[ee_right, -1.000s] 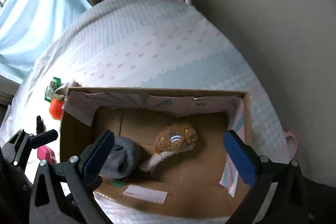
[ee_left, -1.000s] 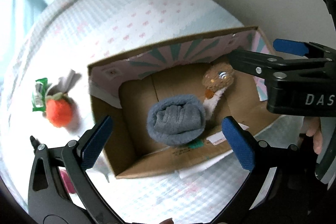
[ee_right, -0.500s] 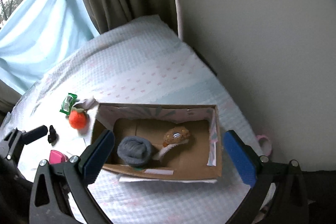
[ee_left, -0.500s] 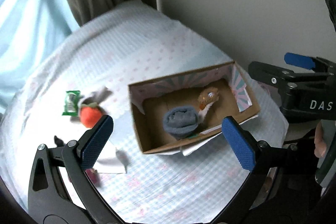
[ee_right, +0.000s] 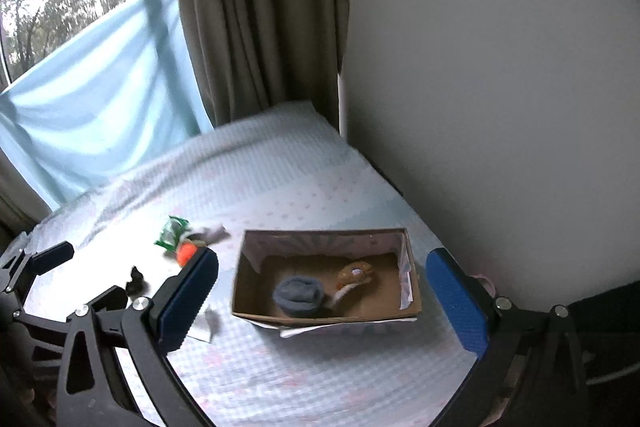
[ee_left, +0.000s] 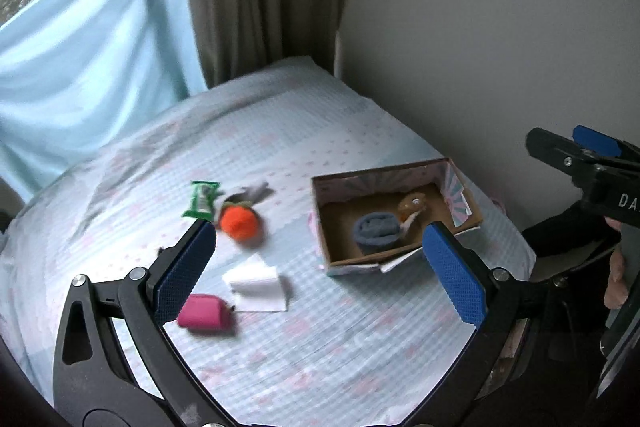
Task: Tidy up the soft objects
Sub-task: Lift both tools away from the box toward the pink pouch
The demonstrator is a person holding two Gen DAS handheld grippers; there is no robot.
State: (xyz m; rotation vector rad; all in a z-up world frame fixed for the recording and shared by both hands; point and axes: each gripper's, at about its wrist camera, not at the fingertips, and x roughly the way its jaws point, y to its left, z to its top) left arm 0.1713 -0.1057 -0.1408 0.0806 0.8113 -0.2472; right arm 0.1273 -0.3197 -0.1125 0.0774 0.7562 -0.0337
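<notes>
Right wrist: quilted bed (ee_right: 280, 179), beige curtain (ee_right: 256, 7).

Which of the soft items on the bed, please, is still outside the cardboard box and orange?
The orange plush ball beside the green packet; the pink pouch lies nearer.

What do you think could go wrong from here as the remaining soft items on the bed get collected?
1. The open cardboard box sits near the bed's right edge; a push could slide it off.
2. The orange plush ball lies against a green wrapped packet; with the left tool wide open, both might get pinched together.
3. The folded white cloth touches the pink pouch, so lifting one may drag the other.
</notes>
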